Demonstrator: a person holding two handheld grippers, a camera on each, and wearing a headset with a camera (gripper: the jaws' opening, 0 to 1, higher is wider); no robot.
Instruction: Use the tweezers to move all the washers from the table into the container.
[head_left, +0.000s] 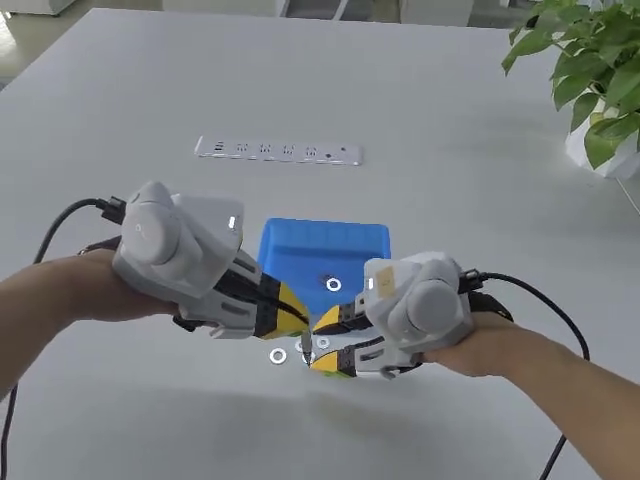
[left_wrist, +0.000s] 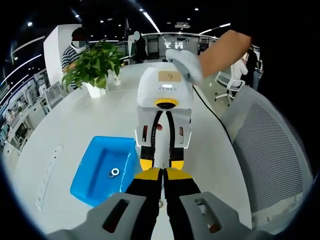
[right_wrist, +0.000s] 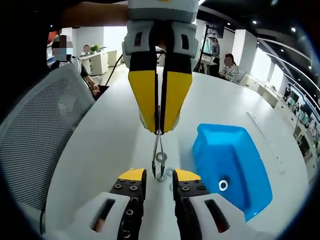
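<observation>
left gripper (head_left: 303, 322): pale grey body, yellow-black jaws | right gripper (head_left: 316, 343): same | tweezers (right_wrist: 160, 136) in left jaws: silver | washers (right_wrist: 161, 157) at their tips: silver | container (right_wrist: 230, 150) just beside both grippers: bright blue | table (head_left: 450, 120) under them: plain light grey

Tabletop (head_left: 450, 120): pale grey, matte, broad, with a rounded far edge.
Lying directly on it:
- White power strip (head_left: 278, 151), flat, lengthwise across the far middle.
- Blue container (head_left: 300, 250), rectangular and open-topped, near centre, well apart from the strip.
- Loose washers (head_left: 278, 356), small metal rings, clustered just beside the container's near edge.
- Potted plant (head_left: 585, 70), white pot, far right corner.
</observation>
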